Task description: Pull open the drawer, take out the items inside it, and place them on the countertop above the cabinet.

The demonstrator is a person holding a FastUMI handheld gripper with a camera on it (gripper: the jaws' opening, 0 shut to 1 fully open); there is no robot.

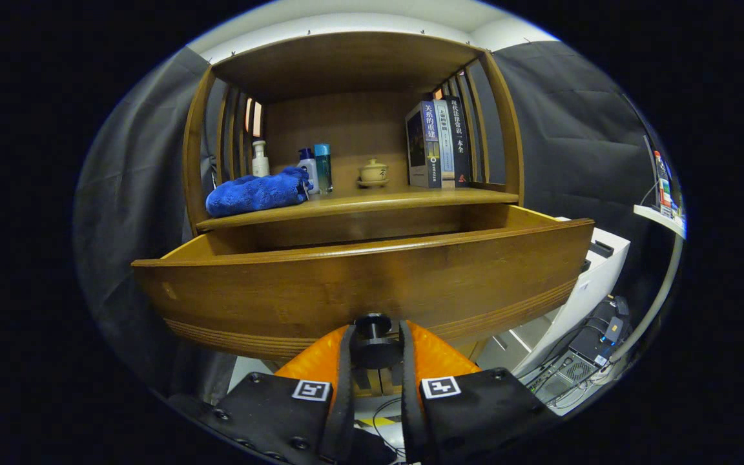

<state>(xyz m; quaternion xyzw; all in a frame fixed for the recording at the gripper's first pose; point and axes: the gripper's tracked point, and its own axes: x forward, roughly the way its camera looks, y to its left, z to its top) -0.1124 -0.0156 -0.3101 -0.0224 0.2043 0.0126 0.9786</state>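
Gripper view: your tool (pixel 375 352) sits low in the frame's centre, its fingers (pixel 344 361) closed on the black knob (pixel 373 325) of the wooden drawer (pixel 359 284), which stands pulled well out. That drawer looks stiff and heavy; hold by the knob. Its contents are hidden. A soft blue towel (pixel 256 192) lies on the bench (pixel 359 201) upper left.

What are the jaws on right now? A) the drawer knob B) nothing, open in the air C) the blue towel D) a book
A: the gripper has both orange fingers pressed on either side of the dark knob on the front of the drawer, which stands pulled out below the countertop; the blue towel lies on that countertop, well beyond the jaws.
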